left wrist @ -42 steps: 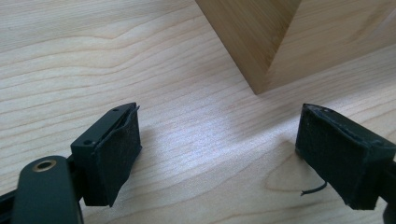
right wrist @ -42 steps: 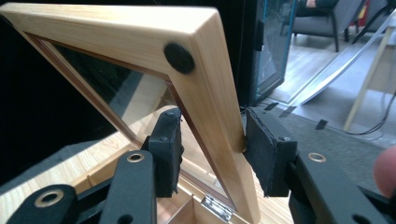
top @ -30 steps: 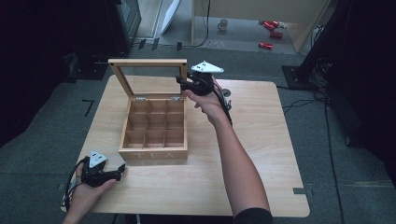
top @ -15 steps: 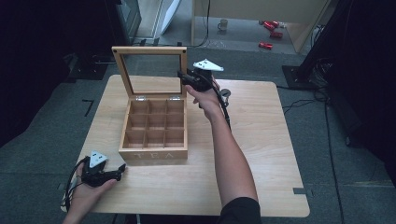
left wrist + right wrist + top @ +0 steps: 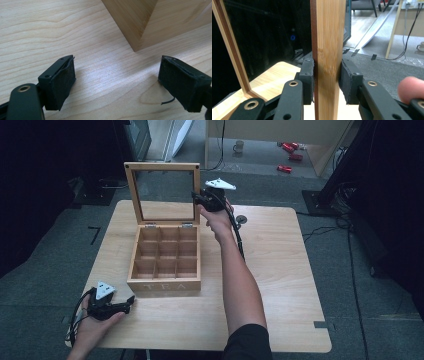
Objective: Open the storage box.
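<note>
Wooden tabletop (image 5: 280,270) is carrying everything here, and going from left to right the first thing met is the left gripper (image 5: 131,301), which is lying low near the front left corner in the person's left hand (image 5: 92,327). In the left gripper view its jaws are standing wide apart with nothing between them, and they are pointing across bare wood toward a bottom corner of the tea box (image 5: 140,27), which is sitting just ahead and clear of both pads (image 5: 63,83).

Next rightward, the tea box (image 5: 165,262) is resting left of the table's middle, its nine empty compartments facing up. Its glass-paned lid (image 5: 162,195) is standing nearly upright from the hinges at the far edge, so the frame's right-hand rail is running vertically.

Further right, the right gripper (image 5: 198,197) is meeting that rail at its outer edge, high on the lid. In the right gripper view the jaws are clamping the upright wooden rail (image 5: 328,50) from both faces, pads pressing flat against it. The right hand (image 5: 217,220) is reaching from the near side, forearm stretched forward and slightly leftward, wrist raised above the box's back corner.

My judgement is that any coming move is turning on this grip: the lid is pivoting about the far hinge line, so the right hand is the one placed to swing it, while the released left gripper is nearer the box's front and could steady it.
</note>
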`<action>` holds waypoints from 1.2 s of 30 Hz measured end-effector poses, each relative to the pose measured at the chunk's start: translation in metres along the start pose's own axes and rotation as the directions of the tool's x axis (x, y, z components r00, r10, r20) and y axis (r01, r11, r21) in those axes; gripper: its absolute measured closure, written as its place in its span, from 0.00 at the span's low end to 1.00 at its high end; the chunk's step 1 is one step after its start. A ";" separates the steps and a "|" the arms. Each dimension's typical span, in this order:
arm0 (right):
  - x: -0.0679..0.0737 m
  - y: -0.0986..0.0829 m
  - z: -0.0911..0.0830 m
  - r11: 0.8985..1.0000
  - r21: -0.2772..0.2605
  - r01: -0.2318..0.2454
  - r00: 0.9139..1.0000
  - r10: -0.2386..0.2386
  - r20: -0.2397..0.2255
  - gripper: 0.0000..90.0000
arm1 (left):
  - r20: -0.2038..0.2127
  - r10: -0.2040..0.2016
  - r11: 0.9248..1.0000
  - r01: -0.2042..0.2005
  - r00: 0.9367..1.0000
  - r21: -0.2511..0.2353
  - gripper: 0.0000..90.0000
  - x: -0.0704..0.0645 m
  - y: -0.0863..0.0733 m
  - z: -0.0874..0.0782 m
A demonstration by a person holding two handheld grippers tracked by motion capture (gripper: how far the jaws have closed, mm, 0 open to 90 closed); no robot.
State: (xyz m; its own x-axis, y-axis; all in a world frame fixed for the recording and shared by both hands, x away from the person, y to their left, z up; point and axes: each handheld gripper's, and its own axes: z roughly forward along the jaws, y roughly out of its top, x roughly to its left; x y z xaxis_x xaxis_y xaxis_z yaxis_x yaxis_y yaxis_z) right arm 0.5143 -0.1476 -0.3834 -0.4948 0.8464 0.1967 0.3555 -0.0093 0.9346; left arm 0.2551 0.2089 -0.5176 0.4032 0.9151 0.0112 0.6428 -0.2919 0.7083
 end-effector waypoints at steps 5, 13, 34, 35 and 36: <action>-0.003 0.003 0.008 0.999 0.021 -0.033 0.999 0.033 0.020 0.75 | 0.001 0.000 1.000 0.000 1.000 0.001 0.16 0.000 0.000 0.000; -0.004 0.005 0.015 0.997 0.035 -0.068 0.997 0.066 0.045 0.75 | 0.000 0.000 1.000 0.000 1.000 0.000 0.16 0.000 0.000 0.000; 0.010 -0.003 -0.024 0.988 0.156 -0.021 0.998 0.011 0.065 0.10 | 0.002 -0.001 1.000 0.001 1.000 0.000 0.16 0.000 0.000 0.000; 0.010 -0.003 -0.024 0.988 0.156 -0.021 0.998 0.011 0.065 0.10 | 0.002 -0.001 1.000 0.001 1.000 0.000 0.16 0.000 0.000 0.000; 0.009 -0.006 -0.028 0.987 0.159 -0.024 0.998 0.015 0.060 0.09 | 0.002 -0.001 1.000 0.001 1.000 0.000 0.16 0.000 0.000 0.000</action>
State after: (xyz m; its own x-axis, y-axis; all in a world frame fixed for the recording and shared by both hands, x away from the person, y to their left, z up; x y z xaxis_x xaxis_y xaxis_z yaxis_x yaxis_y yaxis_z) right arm 0.4856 -0.1543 -0.3785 -0.4409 0.8767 0.1925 0.4888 0.0546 0.8707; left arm 0.2550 0.2090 -0.5174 0.4036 0.9149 0.0088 0.6435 -0.2907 0.7081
